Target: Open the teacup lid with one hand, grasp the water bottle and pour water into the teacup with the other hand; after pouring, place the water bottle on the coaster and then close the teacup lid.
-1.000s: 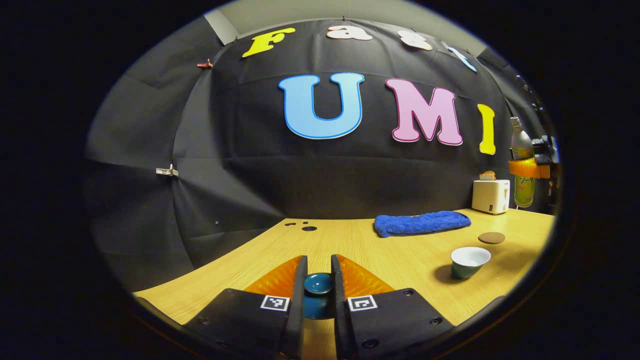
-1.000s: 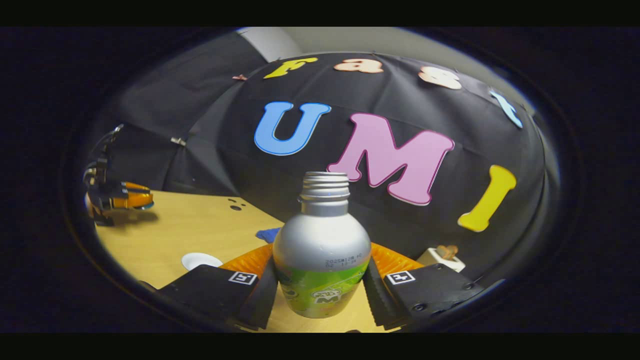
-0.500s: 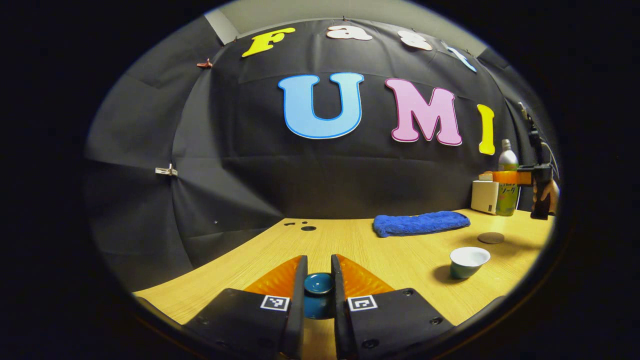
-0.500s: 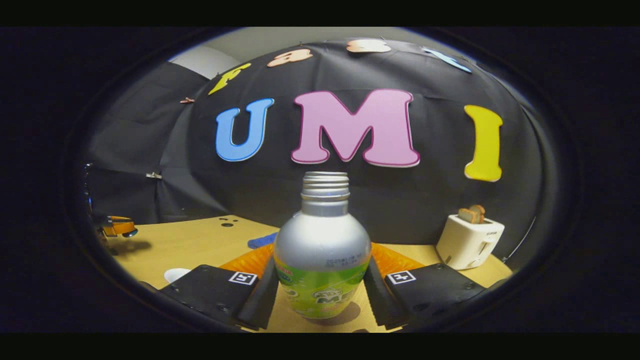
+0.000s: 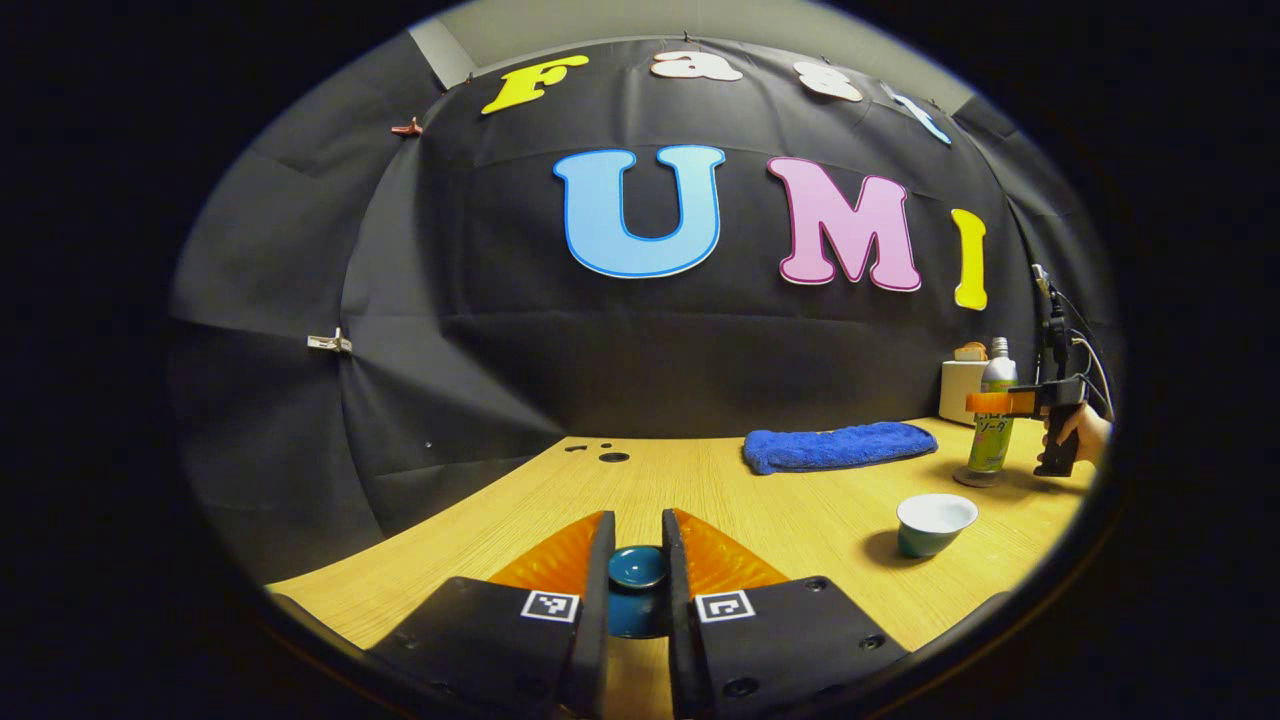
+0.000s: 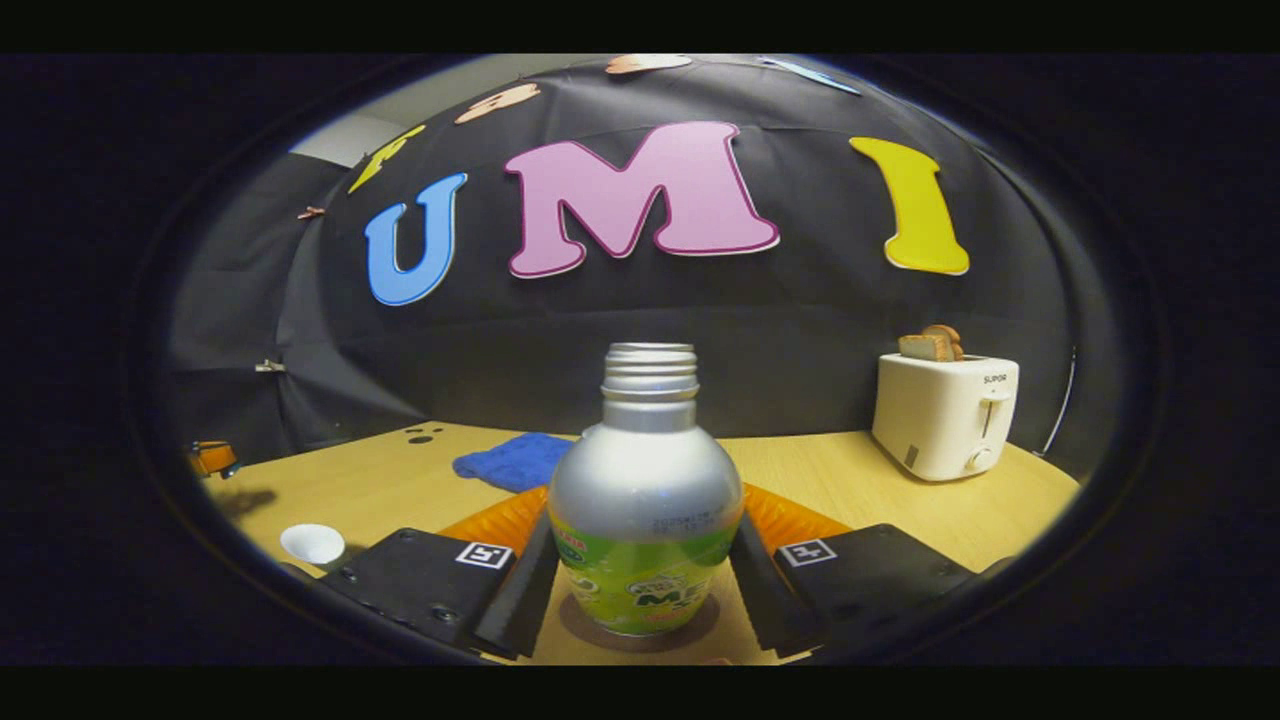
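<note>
Black cloth wall behind, pale wooden surface point(image 5: 700, 490) below. We note a blue towel point(image 5: 838, 446) and a white toaster point(image 6: 944, 414) at the back.

Progress, as we judge it: the cup point(image 5: 935, 524) stands open and uncovered, and the bottle point(image 6: 645, 520) stands upright on the round brown coaster point(image 6: 700, 615), so pouring looks done. What is left is letting go of the bottle and closing the cup.

The right gripper point(image 6: 640, 575) is clamped on the bottle's lower body, one finger on each side. The bottle is silver on top, with a green label and a threaded neck without a cap.

The left gripper point(image 5: 637, 570) is clamped on the knob of the dark teal lid point(image 5: 637, 568), held above the surface and well apart from the cup. The cup is white inside and teal outside; we cannot tell its water level.
</note>
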Tool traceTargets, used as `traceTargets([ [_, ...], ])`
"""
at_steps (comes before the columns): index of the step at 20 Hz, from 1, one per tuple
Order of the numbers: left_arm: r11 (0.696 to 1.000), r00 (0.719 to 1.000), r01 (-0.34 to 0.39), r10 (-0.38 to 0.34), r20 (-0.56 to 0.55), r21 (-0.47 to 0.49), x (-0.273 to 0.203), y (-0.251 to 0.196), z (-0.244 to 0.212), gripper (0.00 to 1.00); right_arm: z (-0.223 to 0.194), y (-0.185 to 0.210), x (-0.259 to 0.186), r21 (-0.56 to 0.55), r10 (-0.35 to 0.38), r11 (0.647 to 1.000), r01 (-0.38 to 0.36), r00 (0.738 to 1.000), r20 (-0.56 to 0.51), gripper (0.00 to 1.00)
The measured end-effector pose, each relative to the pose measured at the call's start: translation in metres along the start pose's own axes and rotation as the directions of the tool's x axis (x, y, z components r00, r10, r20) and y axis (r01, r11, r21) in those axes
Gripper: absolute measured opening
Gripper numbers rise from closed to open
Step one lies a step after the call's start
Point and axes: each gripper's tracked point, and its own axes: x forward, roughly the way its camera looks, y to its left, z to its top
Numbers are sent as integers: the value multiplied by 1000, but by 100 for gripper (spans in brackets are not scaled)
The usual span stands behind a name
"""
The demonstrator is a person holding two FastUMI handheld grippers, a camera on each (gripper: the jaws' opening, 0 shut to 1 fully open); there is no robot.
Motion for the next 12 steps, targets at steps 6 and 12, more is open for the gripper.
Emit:
traceTargets([
  [6, 1000, 1000, -2, 2, 0, 0, 0, 0, 0, 28, -10, 8, 2, -103, 8, 995, -8, 1000, -3, 84],
  [12, 1000, 1000, -2, 2, 0, 1, 0, 0, 0, 28, -24, 4, -5, -85, -22, 996, 15, 997, -76, 96],
])
